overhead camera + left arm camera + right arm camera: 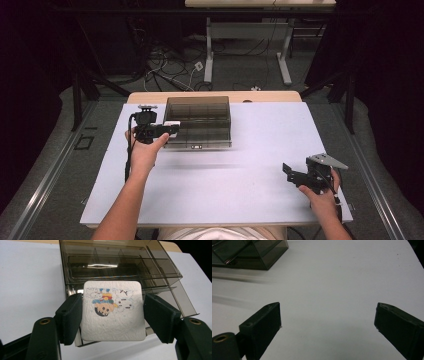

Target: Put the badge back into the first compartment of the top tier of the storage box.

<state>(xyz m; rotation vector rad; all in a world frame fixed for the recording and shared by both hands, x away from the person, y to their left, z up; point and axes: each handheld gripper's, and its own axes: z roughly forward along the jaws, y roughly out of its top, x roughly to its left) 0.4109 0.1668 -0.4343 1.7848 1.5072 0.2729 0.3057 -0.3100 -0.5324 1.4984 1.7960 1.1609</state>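
Note:
A white square coaster [112,311] with a cartoon print is clamped between the jaws of my left gripper [113,315], which is shut on it. In the high view the coaster [172,125] hangs at the left front corner of a smoky transparent box [199,121] with dividers inside. The left gripper view shows the box [120,265] right behind the coaster, its compartments open toward me. My right gripper [292,172] rests low over the table [225,190] at the right, open, with nothing between its jaws [327,322].
The white table top [342,277] spreads between both hands. A corner of the box [249,252] shows at the upper left of the right gripper view. Beyond the table stand desk legs and cables on the floor [175,75].

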